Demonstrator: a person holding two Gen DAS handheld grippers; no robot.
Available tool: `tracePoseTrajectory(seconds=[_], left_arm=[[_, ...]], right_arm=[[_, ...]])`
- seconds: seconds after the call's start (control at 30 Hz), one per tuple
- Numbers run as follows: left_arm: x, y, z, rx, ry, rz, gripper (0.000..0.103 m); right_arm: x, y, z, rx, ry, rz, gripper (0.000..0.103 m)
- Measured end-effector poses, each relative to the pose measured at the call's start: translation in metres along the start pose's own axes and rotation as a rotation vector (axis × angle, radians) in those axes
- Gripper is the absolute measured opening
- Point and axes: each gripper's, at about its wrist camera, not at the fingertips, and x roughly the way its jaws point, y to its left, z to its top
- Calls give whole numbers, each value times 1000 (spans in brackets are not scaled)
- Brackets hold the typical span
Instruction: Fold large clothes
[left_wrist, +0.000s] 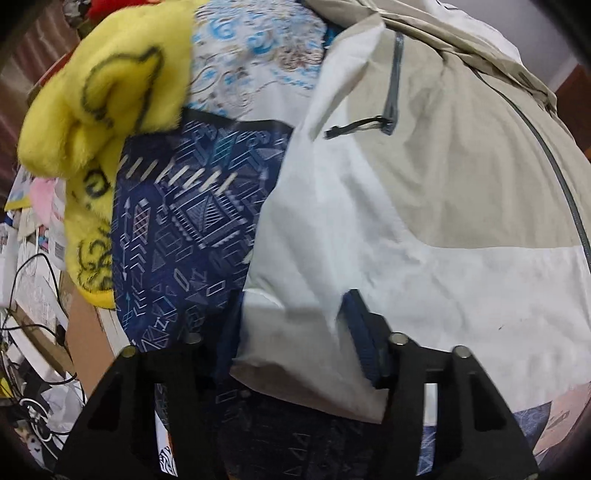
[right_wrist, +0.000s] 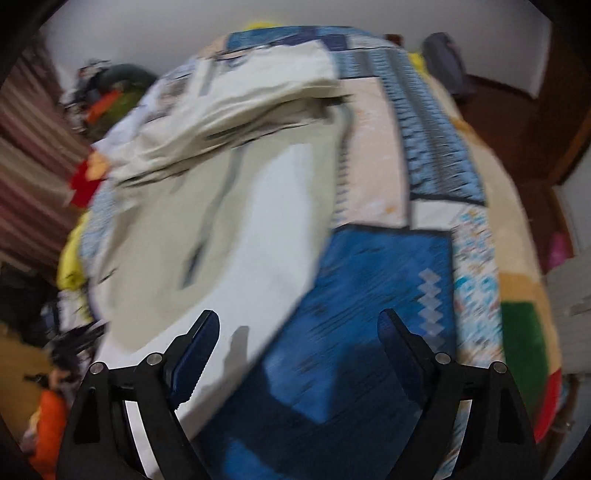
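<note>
A white and beige jacket (left_wrist: 406, 221) with grey zips lies spread on a patchwork bedspread (left_wrist: 184, 221). My left gripper (left_wrist: 295, 332) points steeply down at the jacket's lower left corner. That corner lies between its jaws, which stand partly apart. One blue pad (left_wrist: 364, 332) touches the cloth and the other is mostly hidden at the fabric's edge. In the blurred right wrist view the jacket (right_wrist: 240, 221) lies folded over at its far end. My right gripper (right_wrist: 297, 332) hangs open over a blue patch of the bedspread (right_wrist: 369, 295), with the jacket's edge by its left finger (right_wrist: 195, 350).
A yellow plush toy (left_wrist: 103, 103) lies at the bed's left edge, touching the bedspread. Below it are boxes, papers and cables (left_wrist: 33, 295). A striped curtain (right_wrist: 29, 166) hangs on the left and dark wooden furniture (right_wrist: 517, 110) stands on the right. Clothes are piled at the far left (right_wrist: 110, 85).
</note>
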Motion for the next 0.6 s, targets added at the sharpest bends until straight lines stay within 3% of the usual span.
tracePoseTrajectory(seconds=[0.07,0.13,0.2,0.3,0.37,0.4,0.47,0.6], left_arm=[[-2,-7,3,-10,-5,-1,29],[-8,-11,5,-28,-10,-22,22],[-19,-21,10,-21,-28,-24,19],[-41,-34,14,7,-79,-43,18],[-59,-44,20,19,-125,-70,18],[-65,-48,24,20,-141,-81,18],[-80,-58,34,25,-178,-102,18],[-113,-80,60,57,-275,-121,18]], right_arm=[[-2,16,-17,-18,12,53,86],[4,26,-29,-4,33,104,86],[3,34,-39,-5,-6,90,85],[1,44,-48,-37,-28,92,64],[-3,50,-54,-60,-34,123,43],[-4,54,-56,-72,-31,135,38],[-3,57,-56,-84,-28,159,19],[-3,62,-43,-101,-42,205,10]])
